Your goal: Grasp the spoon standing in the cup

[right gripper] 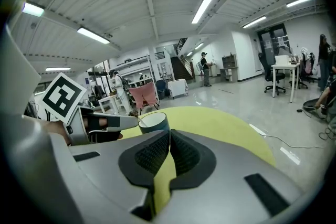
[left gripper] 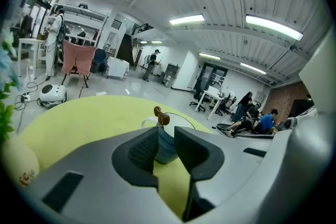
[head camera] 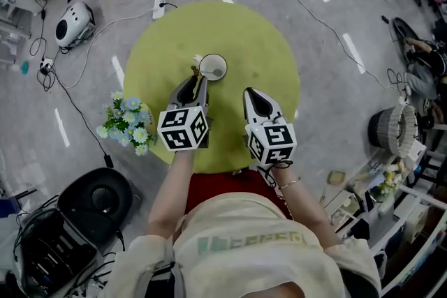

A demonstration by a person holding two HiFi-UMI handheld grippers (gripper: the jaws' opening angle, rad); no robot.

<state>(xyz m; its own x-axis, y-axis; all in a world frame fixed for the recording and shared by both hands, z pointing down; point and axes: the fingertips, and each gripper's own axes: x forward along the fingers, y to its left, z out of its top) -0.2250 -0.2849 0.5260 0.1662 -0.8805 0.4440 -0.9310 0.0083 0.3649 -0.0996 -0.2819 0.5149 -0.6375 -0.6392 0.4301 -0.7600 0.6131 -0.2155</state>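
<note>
A white cup (head camera: 213,68) with a blue outside stands near the middle of the round yellow-green table (head camera: 237,28). A brown-handled spoon (head camera: 195,71) stands in it, leaning over the left rim. My left gripper (head camera: 196,82) is just in front of the cup, its tips close to the spoon. In the left gripper view the jaws (left gripper: 166,134) stand a little apart, open, and the cup (left gripper: 167,148) and the spoon's brown top (left gripper: 161,118) show beyond the gap. My right gripper (head camera: 255,95) hovers to the right of the cup, shut (right gripper: 169,136), holding nothing. The cup (right gripper: 153,122) lies ahead to its left.
A bunch of pale blue and white flowers (head camera: 128,123) sits at the table's left front edge. On the floor lie cables, a power strip (head camera: 160,5), a white device (head camera: 73,23) and a black round unit (head camera: 98,197). Desks and clutter stand at right.
</note>
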